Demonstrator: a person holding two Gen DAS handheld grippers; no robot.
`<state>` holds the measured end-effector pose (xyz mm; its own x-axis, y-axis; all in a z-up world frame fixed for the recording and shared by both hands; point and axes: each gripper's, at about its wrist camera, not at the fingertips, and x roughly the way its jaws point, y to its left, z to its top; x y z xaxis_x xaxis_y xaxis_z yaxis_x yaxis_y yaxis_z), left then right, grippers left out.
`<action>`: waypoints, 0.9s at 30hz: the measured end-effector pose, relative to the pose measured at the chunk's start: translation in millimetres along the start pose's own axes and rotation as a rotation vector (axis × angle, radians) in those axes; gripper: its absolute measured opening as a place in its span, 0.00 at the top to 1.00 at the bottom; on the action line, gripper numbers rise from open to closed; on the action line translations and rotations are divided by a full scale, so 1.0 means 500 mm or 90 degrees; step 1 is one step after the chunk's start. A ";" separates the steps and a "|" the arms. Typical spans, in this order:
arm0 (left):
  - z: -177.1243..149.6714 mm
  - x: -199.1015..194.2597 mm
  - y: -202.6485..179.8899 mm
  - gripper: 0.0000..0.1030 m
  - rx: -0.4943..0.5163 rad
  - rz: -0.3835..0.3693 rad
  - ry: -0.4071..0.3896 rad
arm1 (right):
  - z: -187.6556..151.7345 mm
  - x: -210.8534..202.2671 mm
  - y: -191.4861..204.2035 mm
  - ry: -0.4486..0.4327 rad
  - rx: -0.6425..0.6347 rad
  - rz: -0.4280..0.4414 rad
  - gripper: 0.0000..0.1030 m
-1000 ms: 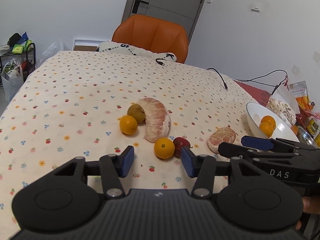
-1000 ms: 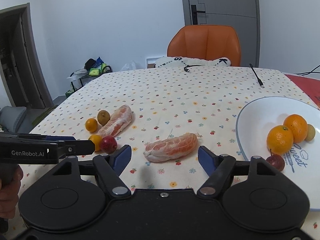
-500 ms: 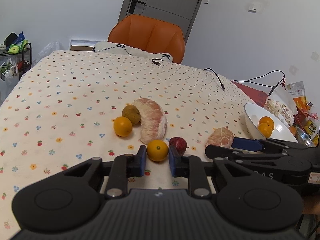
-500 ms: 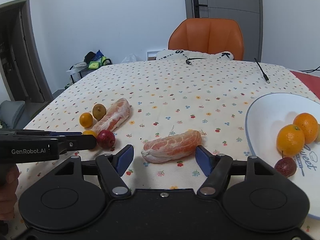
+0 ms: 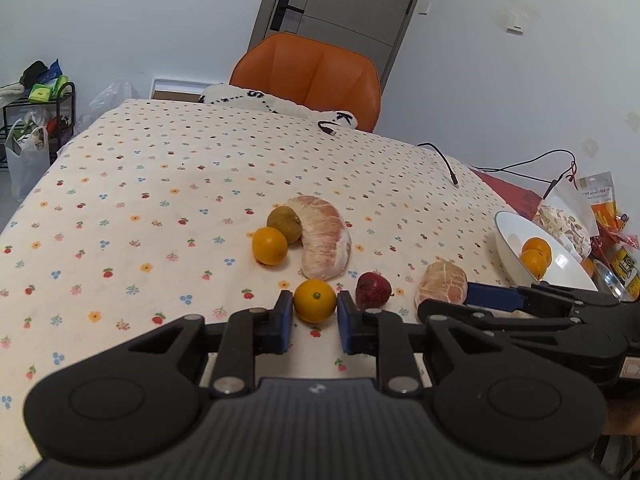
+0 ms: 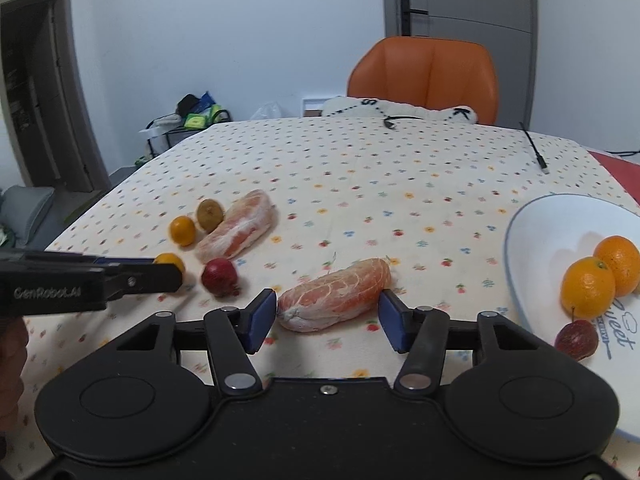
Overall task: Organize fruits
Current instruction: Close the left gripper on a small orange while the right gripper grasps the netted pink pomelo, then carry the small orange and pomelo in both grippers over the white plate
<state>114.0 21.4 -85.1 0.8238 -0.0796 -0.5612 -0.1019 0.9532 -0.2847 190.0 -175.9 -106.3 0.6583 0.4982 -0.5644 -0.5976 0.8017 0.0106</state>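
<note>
On the flowered tabletop [image 5: 160,184] beside the bowl [image 6: 532,240], the left gripper [image 5: 315,314] was clamped on a small orange [image 5: 315,300] while the right gripper [image 6: 327,322] was closing around a peeled pomelo piece [image 6: 334,294], so both probably needed lifting to that bowl next.

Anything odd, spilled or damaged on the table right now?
Nothing spilled or broken. Oddities: two peeled pomelo pieces lie bare on the tablecloth among whole fruit, and a loose cable trails across the far side. The bowl sits upright with its fruit inside.

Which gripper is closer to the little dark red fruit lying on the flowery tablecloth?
Left. The left gripper, shut on a small orange, sits right beside the dark red fruit; the right gripper is farther off, closing around a peeled pomelo piece.
</note>
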 end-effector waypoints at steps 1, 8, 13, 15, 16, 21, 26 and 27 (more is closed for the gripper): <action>0.000 -0.001 0.001 0.79 -0.001 0.001 -0.001 | -0.001 -0.002 0.004 0.001 -0.002 0.002 0.48; -0.005 -0.009 0.007 0.79 -0.007 0.007 -0.001 | -0.012 -0.025 0.025 0.013 -0.004 0.023 0.48; -0.006 -0.011 0.012 0.79 -0.012 0.009 -0.003 | -0.016 -0.042 0.038 0.028 -0.003 0.050 0.41; -0.006 -0.012 0.014 0.79 -0.013 0.010 -0.003 | -0.018 -0.043 0.038 0.029 -0.011 0.053 0.41; -0.006 -0.012 0.015 0.79 -0.014 0.010 -0.003 | -0.020 -0.043 0.037 0.029 -0.014 0.052 0.40; -0.006 -0.011 0.018 0.79 -0.017 0.008 -0.005 | -0.022 -0.039 0.030 0.024 -0.026 0.046 0.34; -0.005 -0.012 0.019 0.79 -0.018 0.007 -0.005 | -0.019 -0.027 0.033 0.020 -0.045 0.038 0.27; -0.004 -0.012 0.020 0.79 -0.019 0.008 -0.005 | -0.018 -0.024 0.033 0.019 -0.046 0.038 0.25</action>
<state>106.8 30.8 -86.1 0.8266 -0.0660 -0.5589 -0.1281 0.9450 -0.3010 168.1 -171.5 -106.8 0.6072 0.5334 -0.5889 -0.6678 0.7442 -0.0146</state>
